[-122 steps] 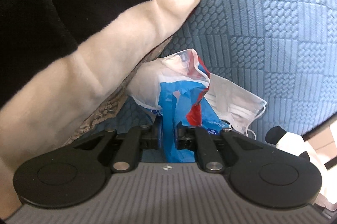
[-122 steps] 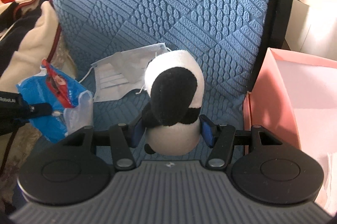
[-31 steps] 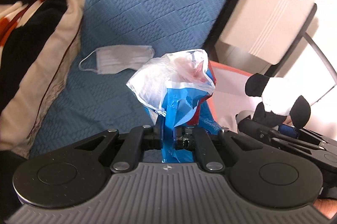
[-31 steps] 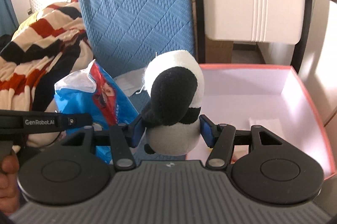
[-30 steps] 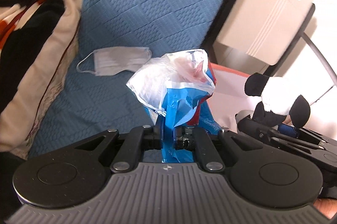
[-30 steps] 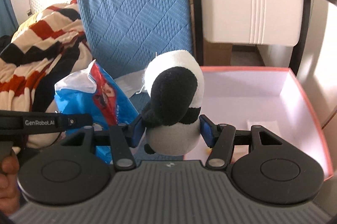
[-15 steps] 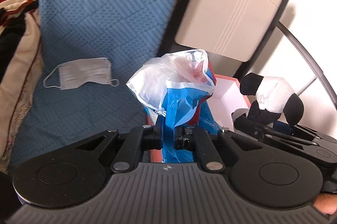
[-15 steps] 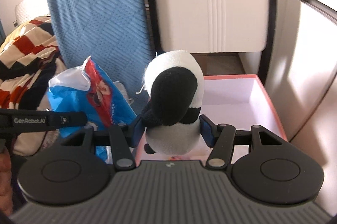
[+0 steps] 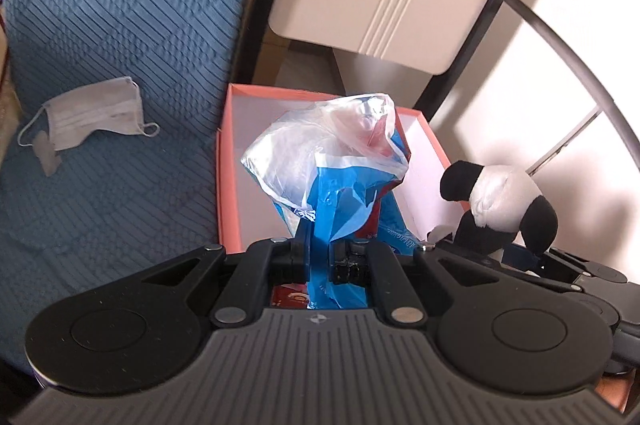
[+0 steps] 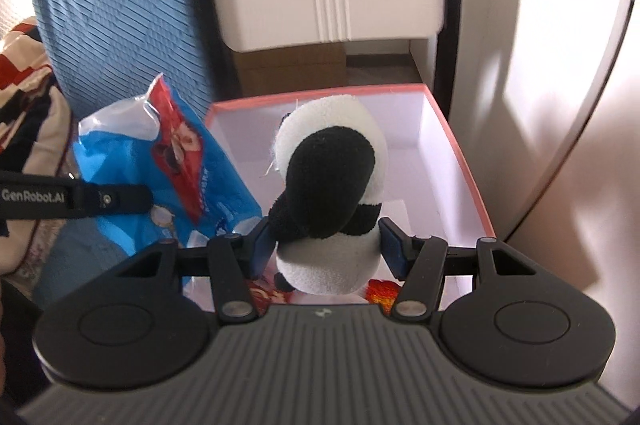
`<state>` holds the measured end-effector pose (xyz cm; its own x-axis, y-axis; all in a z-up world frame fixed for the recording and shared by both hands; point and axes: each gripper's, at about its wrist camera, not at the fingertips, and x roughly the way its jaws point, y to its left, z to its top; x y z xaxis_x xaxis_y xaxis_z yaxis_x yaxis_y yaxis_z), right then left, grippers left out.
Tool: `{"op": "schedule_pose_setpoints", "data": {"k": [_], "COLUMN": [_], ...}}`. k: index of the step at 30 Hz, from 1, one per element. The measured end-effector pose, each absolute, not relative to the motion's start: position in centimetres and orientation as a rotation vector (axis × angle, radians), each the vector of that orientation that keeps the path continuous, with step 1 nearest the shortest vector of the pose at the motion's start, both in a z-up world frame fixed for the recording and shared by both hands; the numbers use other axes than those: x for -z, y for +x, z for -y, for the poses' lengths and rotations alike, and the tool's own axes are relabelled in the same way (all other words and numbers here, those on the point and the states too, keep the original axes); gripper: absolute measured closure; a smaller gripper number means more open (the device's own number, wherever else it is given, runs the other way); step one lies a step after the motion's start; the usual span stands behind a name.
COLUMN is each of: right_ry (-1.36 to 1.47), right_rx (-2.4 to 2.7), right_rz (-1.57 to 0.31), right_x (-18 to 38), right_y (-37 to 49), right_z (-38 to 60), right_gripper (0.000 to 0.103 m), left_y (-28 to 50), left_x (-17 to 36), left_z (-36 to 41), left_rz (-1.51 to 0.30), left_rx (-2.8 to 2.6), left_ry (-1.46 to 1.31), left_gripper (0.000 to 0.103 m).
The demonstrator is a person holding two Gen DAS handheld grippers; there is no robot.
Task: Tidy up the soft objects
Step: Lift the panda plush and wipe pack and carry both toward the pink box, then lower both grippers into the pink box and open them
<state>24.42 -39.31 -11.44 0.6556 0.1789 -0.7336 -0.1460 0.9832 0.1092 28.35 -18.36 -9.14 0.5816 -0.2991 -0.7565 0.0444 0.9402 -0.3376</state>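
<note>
Over pink box [image 10: 466, 161]: my right gripper [image 10: 326, 245] clamps panda plush [image 10: 332, 193]; my left gripper [image 9: 318, 253] pinches blue plastic bag [image 9: 340, 181]. Lower both inside walls before release. Box floor partly hidden, probably some items there.

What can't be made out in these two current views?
- Floor of the pink cardboard box: right wrist view, mostly hidden by the black-and-white plush panda.
- Print on the blue plastic snack bag: left wrist view, crumpled and too small.
- Red items low in the box: right wrist view, cut off by the right gripper.
</note>
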Motion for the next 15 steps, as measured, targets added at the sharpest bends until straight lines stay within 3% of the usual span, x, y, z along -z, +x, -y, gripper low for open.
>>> {"op": "schedule_pose_setpoints", "data": {"k": [15], "right_ry": [0.093], "right_rx": [-0.152], "right_rz": [-0.927], "right_x": [16.5], "right_y": [26.3], "right_z": [43.2], "right_gripper": [0.044], "left_y": [30.5], "left_x": [13.4], "left_z": [22.2], "left_rz": [-1.016], "left_rx": [0.212], "left_ry": [-0.246], "left_gripper": [0.094]}}
